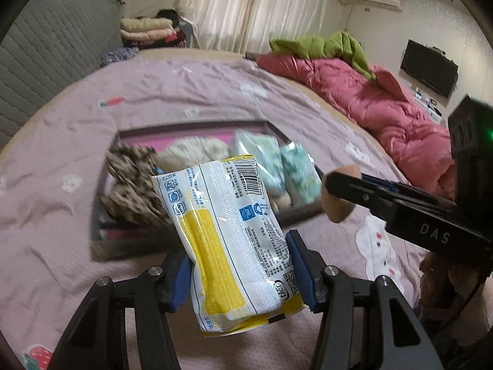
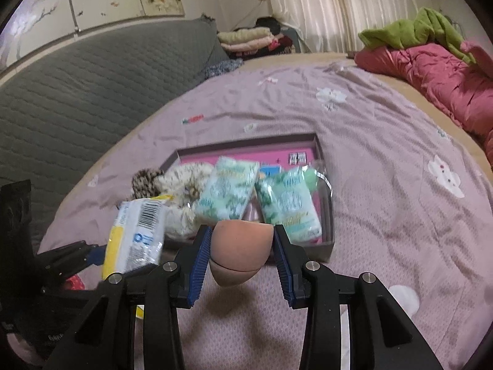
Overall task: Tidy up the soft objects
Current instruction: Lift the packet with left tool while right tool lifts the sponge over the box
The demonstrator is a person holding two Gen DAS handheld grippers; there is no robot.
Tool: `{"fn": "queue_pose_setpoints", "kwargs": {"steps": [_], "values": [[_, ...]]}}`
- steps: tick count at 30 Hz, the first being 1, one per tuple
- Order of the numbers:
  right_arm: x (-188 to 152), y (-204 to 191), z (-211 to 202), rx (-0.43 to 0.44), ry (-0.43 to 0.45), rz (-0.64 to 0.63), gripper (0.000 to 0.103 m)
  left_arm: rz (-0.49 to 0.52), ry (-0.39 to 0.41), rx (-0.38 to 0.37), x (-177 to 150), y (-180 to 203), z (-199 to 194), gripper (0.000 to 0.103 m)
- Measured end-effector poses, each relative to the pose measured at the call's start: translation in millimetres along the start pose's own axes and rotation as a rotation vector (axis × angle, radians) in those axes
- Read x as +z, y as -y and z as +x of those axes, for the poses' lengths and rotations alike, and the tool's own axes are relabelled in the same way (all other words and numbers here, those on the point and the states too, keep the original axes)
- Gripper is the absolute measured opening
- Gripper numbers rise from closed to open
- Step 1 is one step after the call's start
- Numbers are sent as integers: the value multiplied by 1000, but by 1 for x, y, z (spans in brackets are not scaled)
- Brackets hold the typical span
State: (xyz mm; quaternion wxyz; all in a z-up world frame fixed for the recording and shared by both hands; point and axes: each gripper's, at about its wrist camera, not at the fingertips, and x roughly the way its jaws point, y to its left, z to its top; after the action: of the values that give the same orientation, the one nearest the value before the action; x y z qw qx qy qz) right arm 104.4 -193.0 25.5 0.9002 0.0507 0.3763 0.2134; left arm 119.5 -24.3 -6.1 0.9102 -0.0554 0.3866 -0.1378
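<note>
both claws carry soft things above a box on the bed.

the left claw (image 1: 238,274) is clamped by its ribbed blue pads on a crinkly white and yellow plastic packet (image 1: 229,240), held upright over the lilac bedsheet (image 1: 191,92). the right claw (image 2: 242,259) is closed on a smooth, tan, egg-shaped sponge (image 2: 240,251), squeezed between its pads. just beyond both lies a shallow grey box (image 2: 325,191) with a pink floor, holding two glossy mint-green tissue packs (image 2: 228,189), a fluffy cream plush thing (image 2: 181,191) and a brown speckled fuzzy one (image 1: 132,185). a puffy pink quilt (image 1: 385,108) and a rumpled green cloth (image 1: 323,46) lie at the bed's far edge.
</note>
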Motion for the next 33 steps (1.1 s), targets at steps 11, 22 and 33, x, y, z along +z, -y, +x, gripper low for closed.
{"fn": "queue_pose_setpoints", "kwargs": {"steps": [11, 22, 33], "values": [[15, -11, -3, -22, 54, -81, 41, 4, 94, 62, 31, -25, -6, 56], [37, -24, 20, 30, 80, -96, 41, 6, 60, 105, 42, -40, 24, 56], [44, -48, 52, 90, 39, -163, 42, -8, 6, 123, 44, -59, 42, 56]]}}
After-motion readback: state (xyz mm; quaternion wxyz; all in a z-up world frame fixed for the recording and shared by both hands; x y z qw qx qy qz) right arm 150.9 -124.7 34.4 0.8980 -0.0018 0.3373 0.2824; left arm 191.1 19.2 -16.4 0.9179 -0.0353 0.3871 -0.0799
